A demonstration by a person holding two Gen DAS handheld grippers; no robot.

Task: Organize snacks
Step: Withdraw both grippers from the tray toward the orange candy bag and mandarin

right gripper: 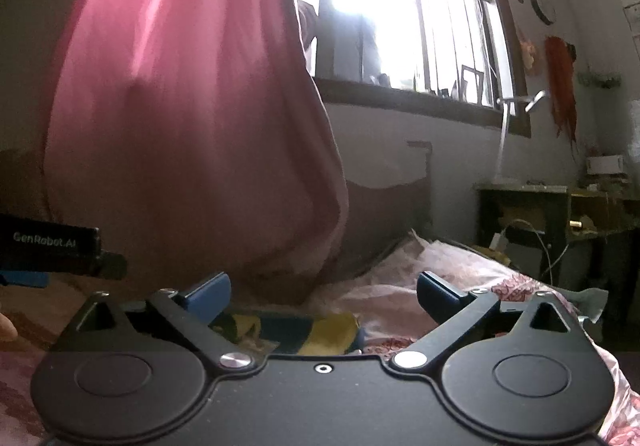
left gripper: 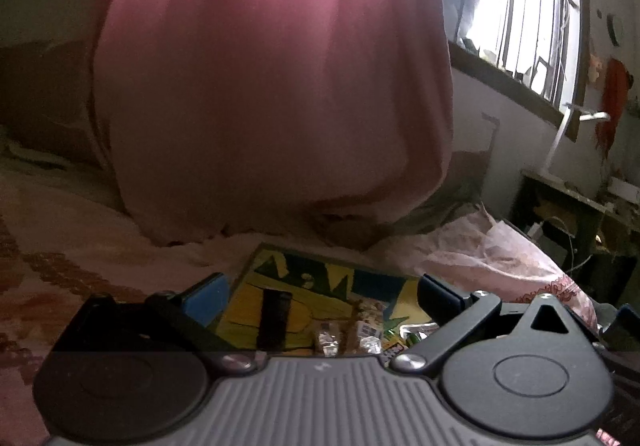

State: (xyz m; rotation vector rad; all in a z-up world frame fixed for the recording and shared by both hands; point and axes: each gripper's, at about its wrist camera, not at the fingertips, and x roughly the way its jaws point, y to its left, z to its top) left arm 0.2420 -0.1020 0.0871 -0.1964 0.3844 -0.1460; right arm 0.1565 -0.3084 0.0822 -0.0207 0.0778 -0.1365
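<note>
Both my tools gape wide, gripping nothing: left tool (left gripper: pixel 324 296), right tool (right gripper: pixel 324 298). Snacks (left gripper: pixel 352 334) lie on a yellow board (left gripper: pixel 316 286) at 6 o'clock, on the bed (left gripper: pixel 60 246). Pink curtain (left gripper: pixel 272 86) crowds 12 o'clock. At 9 o'clock, "GenRobot.AI" is printed on my left tool's side.
</note>
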